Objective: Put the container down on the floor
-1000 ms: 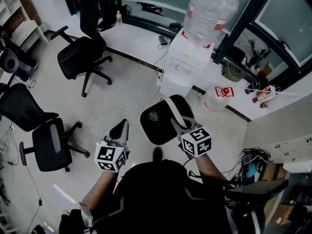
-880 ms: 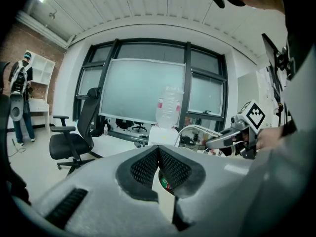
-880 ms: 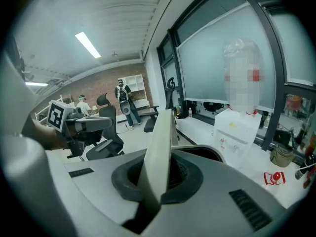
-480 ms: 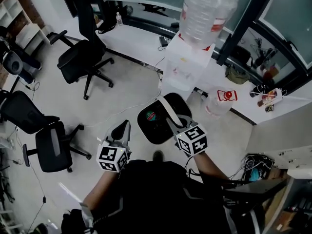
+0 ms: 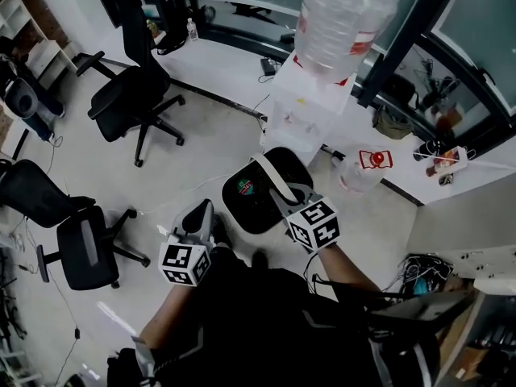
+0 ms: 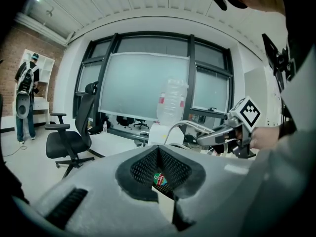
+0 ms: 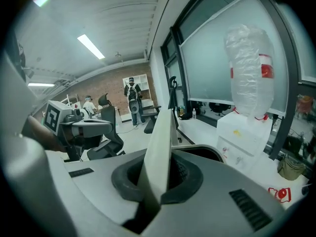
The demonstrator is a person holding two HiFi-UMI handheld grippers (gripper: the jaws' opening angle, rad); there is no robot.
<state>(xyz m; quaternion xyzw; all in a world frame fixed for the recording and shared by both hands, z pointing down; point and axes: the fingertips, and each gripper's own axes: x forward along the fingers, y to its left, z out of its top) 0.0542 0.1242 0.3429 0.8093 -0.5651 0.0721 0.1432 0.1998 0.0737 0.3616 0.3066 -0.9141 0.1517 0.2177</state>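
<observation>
Far left: two black office chairs [image 5: 81, 248] are standing on the pale floor [image 5: 210, 147], well apart from the work. The left gripper [image 5: 199, 214] is hovering just beside the container. Its jaws are sitting together on nothing, and it is taking no part in the carry.

Centre: the black container [image 5: 256, 210], a round bin bearing a red-and-green sticker [image 5: 244, 188], is hanging in front of the person's body. It is between the two grippers and near the foot of the water dispenser. Its white handle [image 5: 272, 182] is arching up over the rim. The right gripper [image 5: 284, 203] is clamping that handle between its jaws. The right gripper view is showing the pale band pinched edge-on, so the whole load is riding on this one grip.

Right: the white water dispenser [image 5: 310, 107], with its upturned bottle [image 5: 345, 14], is standing against the window wall.

Assessment: the container is lifted and in hand; the set-down is not yet done. I judge the base to be clear of the floor, since the handle is standing raised under the grip. Contact underneath is hidden.

Remaining: lowering the bin until its base is resting flat on open floor. After that, parting the right jaws and drawing clear of the handle.
</observation>
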